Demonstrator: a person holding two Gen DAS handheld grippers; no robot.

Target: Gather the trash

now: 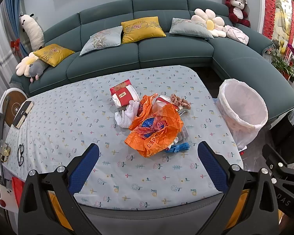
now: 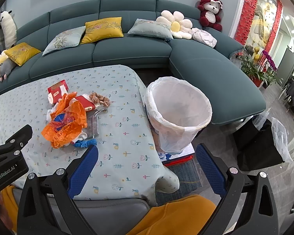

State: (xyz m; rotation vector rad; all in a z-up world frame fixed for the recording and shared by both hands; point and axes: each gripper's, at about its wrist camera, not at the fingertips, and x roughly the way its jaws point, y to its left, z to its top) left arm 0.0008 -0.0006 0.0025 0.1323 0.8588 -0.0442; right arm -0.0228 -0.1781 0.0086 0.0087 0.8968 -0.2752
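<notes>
A heap of trash lies mid-table: a crumpled orange plastic bag (image 1: pixel 156 129) (image 2: pixel 66 123), red-and-white cartons (image 1: pixel 123 95) (image 2: pixel 57 91), a white glove (image 1: pixel 126 115), a brown scrunchie (image 1: pixel 181 100) (image 2: pixel 99 98) and a blue strip (image 1: pixel 177 147) (image 2: pixel 85 143). A bin lined with a white bag (image 1: pixel 245 109) (image 2: pixel 178 111) stands off the table's right edge. My left gripper (image 1: pixel 147 164) is open, held above the near table, short of the heap. My right gripper (image 2: pixel 147 162) is open over the table's right corner, near the bin. Nothing is between either pair of fingers.
The table wears a light blue flowered cloth (image 1: pixel 68 117) (image 2: pixel 123 137). Glasses (image 1: pixel 21 154) and a book (image 1: pixel 23 113) lie at its left end. A teal sofa (image 1: pixel 139 49) with cushions wraps the far side. A black box with plastic (image 2: pixel 264 143) sits on the floor at right.
</notes>
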